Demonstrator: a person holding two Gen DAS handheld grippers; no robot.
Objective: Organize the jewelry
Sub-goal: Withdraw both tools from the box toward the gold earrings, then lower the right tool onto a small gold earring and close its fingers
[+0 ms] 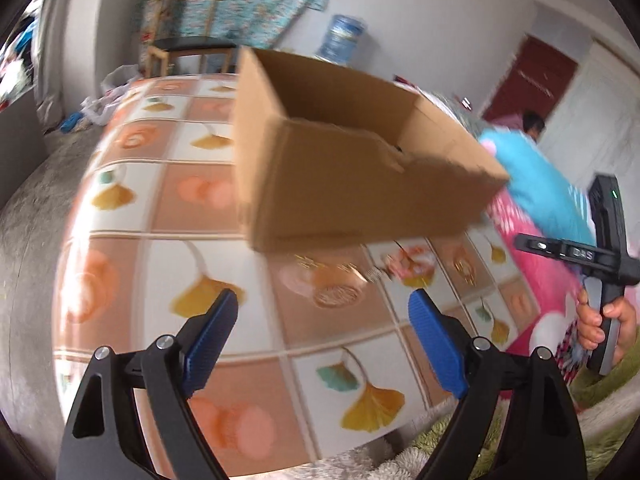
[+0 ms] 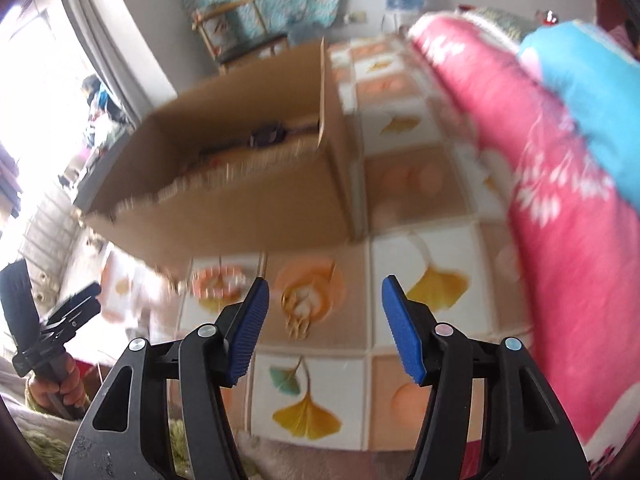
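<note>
Both grippers hang empty with jaws apart: the left gripper (image 1: 324,312) spread wide, the right gripper (image 2: 325,302) narrower. Just ahead of the right one's fingertips, slightly left of centre, lies a gold jewelry piece (image 2: 304,308) on the patterned tablecloth (image 2: 424,216); it looks the nearer. Beyond stands the cardboard box (image 2: 240,200). No writing on either is readable; blur hides the piece's long axis.

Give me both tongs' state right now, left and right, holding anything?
Left tongs: open wide, empty, above the patterned cloth.
Right tongs: open, empty, jewelry lies on the cloth beyond them, untouched.
</note>
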